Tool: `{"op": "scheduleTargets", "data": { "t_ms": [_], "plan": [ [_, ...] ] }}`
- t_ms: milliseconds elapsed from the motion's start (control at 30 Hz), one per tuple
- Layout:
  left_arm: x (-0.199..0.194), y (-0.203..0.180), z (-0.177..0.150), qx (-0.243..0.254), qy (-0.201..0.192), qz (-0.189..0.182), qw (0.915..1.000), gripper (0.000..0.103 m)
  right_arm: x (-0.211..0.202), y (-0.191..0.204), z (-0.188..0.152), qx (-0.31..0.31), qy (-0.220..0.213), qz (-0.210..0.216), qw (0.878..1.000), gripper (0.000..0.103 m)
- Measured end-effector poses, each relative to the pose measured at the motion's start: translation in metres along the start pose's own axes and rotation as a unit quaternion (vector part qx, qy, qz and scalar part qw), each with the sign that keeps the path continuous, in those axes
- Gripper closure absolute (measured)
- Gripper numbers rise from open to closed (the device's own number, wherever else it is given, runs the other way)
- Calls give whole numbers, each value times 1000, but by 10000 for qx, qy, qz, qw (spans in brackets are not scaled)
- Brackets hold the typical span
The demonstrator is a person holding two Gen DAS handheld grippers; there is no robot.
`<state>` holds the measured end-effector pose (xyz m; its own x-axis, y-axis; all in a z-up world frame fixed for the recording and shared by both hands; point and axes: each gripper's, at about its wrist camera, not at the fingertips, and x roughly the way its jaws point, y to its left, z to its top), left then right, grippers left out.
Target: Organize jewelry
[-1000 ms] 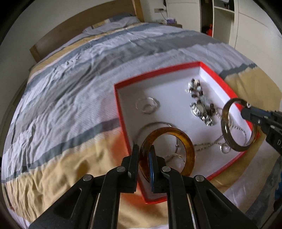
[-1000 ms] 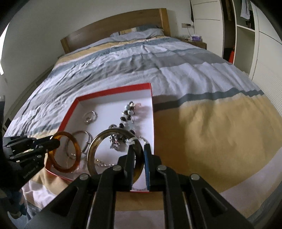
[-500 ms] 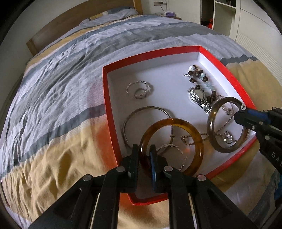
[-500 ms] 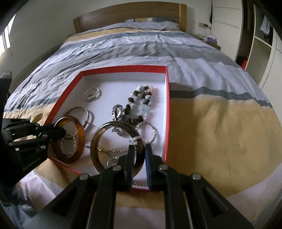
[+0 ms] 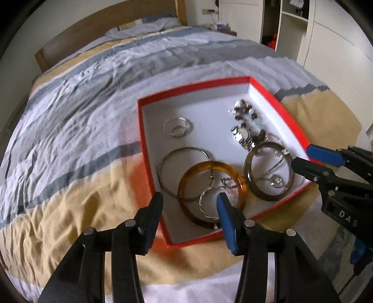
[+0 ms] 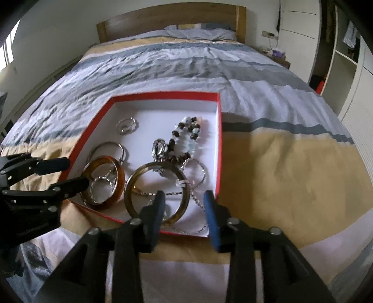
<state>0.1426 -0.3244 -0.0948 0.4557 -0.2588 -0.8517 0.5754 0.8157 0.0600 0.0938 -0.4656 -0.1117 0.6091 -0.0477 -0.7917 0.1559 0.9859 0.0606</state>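
Note:
A red box [image 5: 211,85] with a white inside lies on the bed; it also shows in the right wrist view [image 6: 163,94]. An amber bangle [image 5: 188,177] [image 6: 120,173] and a dark olive bangle [image 5: 249,184] [image 6: 130,186] lie flat in its near end. A thin silver bangle [image 5: 167,157], silver rings [image 5: 177,127], a bead bracelet [image 6: 188,134], a watch [image 5: 241,135] and chains lie around them. My left gripper [image 5: 190,204] is open over the box's near left corner. My right gripper [image 6: 184,201] is open over the near edge, beside the olive bangle.
The striped duvet [image 6: 279,151] spreads all around the box. A wooden headboard [image 6: 170,21] and pillow are at the far end. White wardrobes [image 5: 331,42] and a bedside table [image 6: 278,57] stand at the right.
Both grippers opened and let go of their bangles. The amber and the olive bangle dropped flat into the box. Both grippers drew back a little.

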Motion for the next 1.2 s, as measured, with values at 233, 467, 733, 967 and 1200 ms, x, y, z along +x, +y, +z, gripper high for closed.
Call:
{"op": "scheduleTargets", "data": {
  "t_ms": [233, 467, 733, 967, 1200],
  "plan": [
    [-48, 18, -2, -312, -447, 81, 9985, 38, -38, 4, 4, 184, -295, -50, 9994, 69],
    [-98, 37, -13, -523, -936, 307, 9938, 27, -76, 33, 6, 137, -558, -4, 9983, 62],
    [-136, 61, -39, -717, -1146, 388, 9901, 23, -101, 73, 0, 92, -640, 73, 9979, 60],
    [-158, 83, -61, -886, -1280, 520, 9864, 21, -114, 109, -4, -86, -651, 99, 9978, 60],
    [-178, 112, -81, -1039, -1387, 689, 9825, 16, -127, 142, -2, -161, -753, 75, 9970, 54]
  ]
}}
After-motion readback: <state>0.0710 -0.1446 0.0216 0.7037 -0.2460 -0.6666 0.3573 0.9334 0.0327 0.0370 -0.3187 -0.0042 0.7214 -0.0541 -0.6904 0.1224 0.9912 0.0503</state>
